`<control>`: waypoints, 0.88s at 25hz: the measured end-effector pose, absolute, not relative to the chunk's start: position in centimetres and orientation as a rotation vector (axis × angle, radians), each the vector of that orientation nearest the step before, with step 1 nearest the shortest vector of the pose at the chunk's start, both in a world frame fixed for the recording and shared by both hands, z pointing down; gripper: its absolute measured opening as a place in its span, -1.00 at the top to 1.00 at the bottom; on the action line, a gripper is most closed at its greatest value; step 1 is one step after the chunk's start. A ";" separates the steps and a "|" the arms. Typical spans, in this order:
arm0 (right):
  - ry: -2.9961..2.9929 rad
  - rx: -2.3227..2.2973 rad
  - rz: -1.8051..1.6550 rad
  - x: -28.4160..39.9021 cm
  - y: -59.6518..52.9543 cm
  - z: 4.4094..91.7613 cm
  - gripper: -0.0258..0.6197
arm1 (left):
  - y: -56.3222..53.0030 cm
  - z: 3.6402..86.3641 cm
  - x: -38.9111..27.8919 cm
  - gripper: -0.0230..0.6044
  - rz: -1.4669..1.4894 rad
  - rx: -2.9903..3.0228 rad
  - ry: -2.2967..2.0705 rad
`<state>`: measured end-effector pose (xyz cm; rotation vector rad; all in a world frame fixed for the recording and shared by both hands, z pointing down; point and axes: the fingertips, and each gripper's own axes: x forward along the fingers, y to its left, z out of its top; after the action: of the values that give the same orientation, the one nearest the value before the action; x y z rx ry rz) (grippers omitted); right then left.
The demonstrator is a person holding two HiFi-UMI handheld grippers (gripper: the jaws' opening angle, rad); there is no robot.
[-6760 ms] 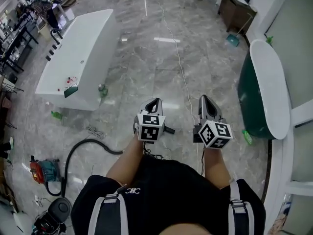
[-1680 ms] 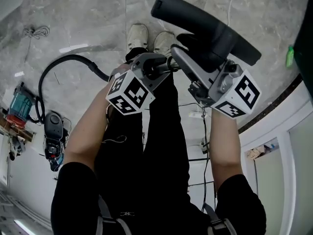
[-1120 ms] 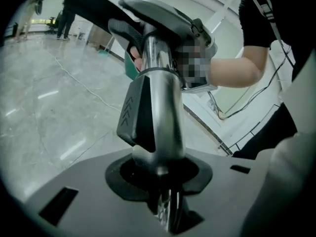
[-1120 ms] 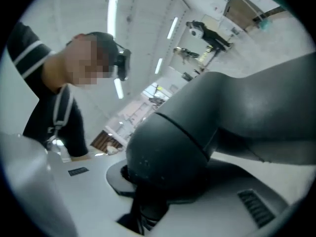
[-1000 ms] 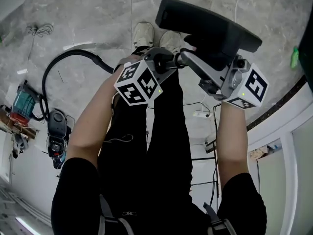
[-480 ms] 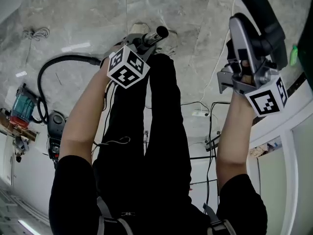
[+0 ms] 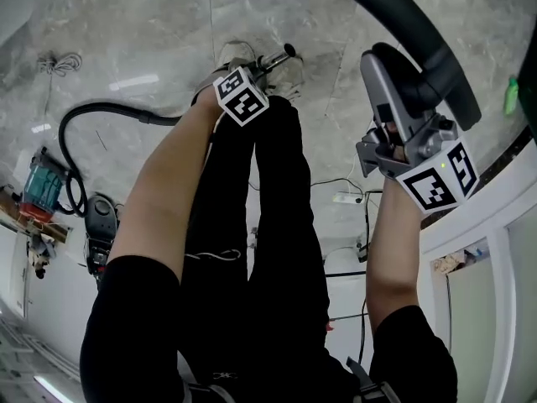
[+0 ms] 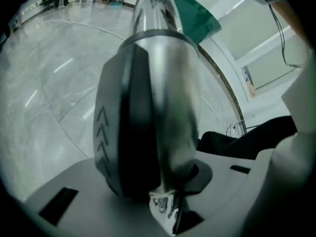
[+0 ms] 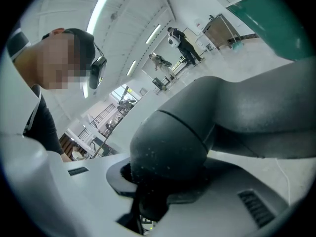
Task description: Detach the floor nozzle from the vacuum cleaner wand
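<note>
The black floor nozzle is off the wand and held up at the right of the head view. My right gripper is shut on its neck, and the nozzle's wide body runs off to the right. My left gripper points down near the person's shoes. It is shut on the silver wand, on its dark collar with arrow marks. The wand's open end sticks out past the jaws, apart from the nozzle.
A black hose curves over the marble floor to the vacuum canister at the left. A teal tool lies beside it. A power strip with cables lies near the white wall base. A green tub stands at the right edge.
A second ago the nozzle and wand sat together between both grippers. My left gripper has dropped toward the floor with the wand. My right gripper has carried the nozzle off to the right.
</note>
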<state>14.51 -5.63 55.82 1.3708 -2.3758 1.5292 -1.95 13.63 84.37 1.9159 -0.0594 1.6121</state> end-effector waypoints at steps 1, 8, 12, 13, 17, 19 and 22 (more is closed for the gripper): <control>-2.374 1.350 1.525 14.5 -5.2 56.2 0.56 | 15.1 84.7 -2.2 0.56 1.628 1.920 -0.066; -2.394 1.229 1.480 14.0 -3.4 58.9 0.56 | 14.8 87.9 -2.7 0.51 1.665 2.104 -0.268; -2.392 1.214 1.491 13.8 -2.6 59.0 0.56 | 13.7 87.8 -4.1 0.06 1.678 2.078 -0.368; -2.389 1.224 1.493 13.8 -2.6 58.8 0.56 | 13.2 87.3 -4.4 0.05 1.659 2.067 -0.410; -2.393 1.294 1.395 13.9 -3.7 56.5 0.56 | 9.0 82.2 -4.6 0.07 1.416 2.006 -0.613; -2.392 1.330 1.306 13.9 -4.3 54.7 0.56 | 5.2 77.4 -4.4 0.83 1.260 1.993 -0.783; -2.391 1.427 1.153 14.3 -5.3 50.2 0.56 | -1.1 68.5 -3.5 0.90 1.115 2.083 -0.977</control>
<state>14.30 -5.26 50.20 1.4273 -2.3913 1.1525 -3.48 -1.12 68.50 2.0826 -0.9769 1.1148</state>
